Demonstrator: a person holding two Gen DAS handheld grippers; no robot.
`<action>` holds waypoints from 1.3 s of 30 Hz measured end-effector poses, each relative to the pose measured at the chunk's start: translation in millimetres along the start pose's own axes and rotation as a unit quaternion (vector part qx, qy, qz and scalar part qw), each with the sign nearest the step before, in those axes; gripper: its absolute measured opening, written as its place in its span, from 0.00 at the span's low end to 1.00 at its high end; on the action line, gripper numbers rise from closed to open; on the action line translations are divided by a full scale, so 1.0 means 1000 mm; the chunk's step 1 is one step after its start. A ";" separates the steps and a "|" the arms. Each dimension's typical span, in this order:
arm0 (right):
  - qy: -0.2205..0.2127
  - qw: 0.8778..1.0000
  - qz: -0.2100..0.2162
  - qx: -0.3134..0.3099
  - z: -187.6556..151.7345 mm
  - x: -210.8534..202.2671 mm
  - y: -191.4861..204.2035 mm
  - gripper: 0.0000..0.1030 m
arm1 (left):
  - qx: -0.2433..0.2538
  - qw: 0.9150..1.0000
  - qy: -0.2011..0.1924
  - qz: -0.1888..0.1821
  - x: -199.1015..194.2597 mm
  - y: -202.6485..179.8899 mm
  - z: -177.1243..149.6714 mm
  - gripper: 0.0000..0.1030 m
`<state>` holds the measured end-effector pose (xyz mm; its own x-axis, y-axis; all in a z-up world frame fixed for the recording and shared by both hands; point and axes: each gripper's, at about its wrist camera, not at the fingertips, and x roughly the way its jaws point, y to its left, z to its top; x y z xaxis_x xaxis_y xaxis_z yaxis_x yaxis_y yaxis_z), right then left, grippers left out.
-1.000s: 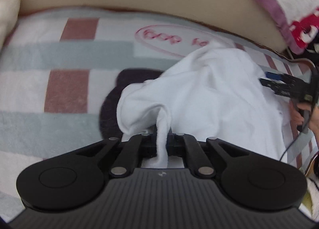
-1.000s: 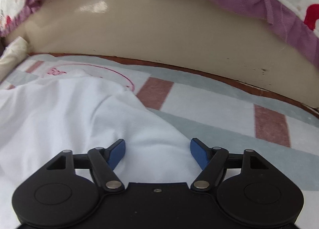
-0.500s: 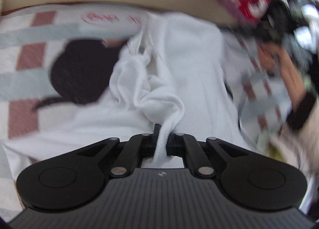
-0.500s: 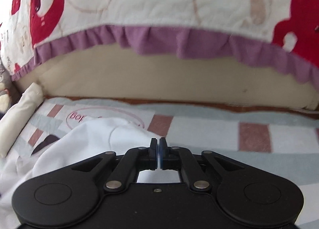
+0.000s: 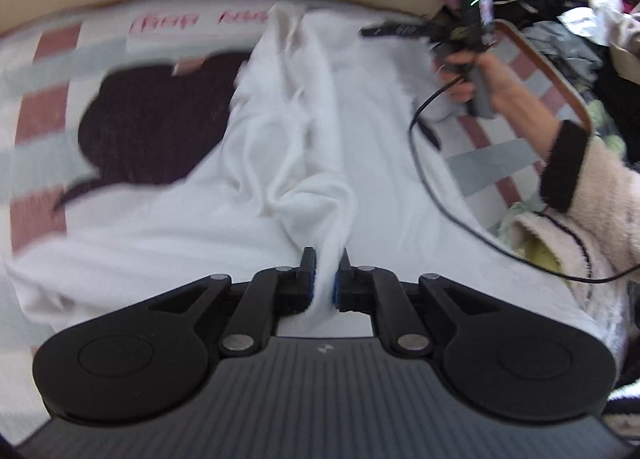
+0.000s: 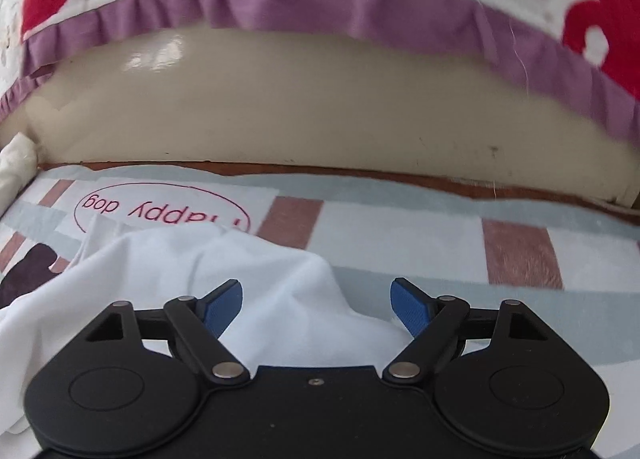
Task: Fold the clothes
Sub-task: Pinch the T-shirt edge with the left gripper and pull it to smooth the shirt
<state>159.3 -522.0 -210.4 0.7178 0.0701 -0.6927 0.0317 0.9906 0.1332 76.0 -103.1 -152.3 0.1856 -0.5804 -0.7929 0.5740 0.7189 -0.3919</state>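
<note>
The left hand-held gripper still pinches a ridge of the white garment, which lies spread on the checked blanket. The right hand-held gripper, clamped shut half a second ago, now gapes wide over the garment's edge.

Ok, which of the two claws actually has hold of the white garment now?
The left claw: its jaws pinch a ridge of the white garment. The right claw is wide open, fabric lying loose beneath.
</note>
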 end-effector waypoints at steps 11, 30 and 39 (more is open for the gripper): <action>-0.006 0.997 0.076 -0.011 0.000 -0.001 0.020 0.78 | 0.027 0.996 -0.064 0.060 0.026 -0.010 0.051 0.18; -0.004 0.996 0.084 -0.023 -0.013 0.012 0.008 0.79 | 0.088 0.982 0.052 0.160 0.114 0.018 0.083 0.07; 0.014 0.999 0.052 0.004 -0.013 0.021 -0.006 0.80 | 0.249 0.891 -0.127 0.358 0.037 0.008 0.197 0.07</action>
<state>164.9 -524.7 -234.8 0.6974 0.1762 -0.6947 -0.0366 0.9768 0.2110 244.3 -194.1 -93.3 0.7844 -0.1546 -0.6007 0.5069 0.7179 0.4771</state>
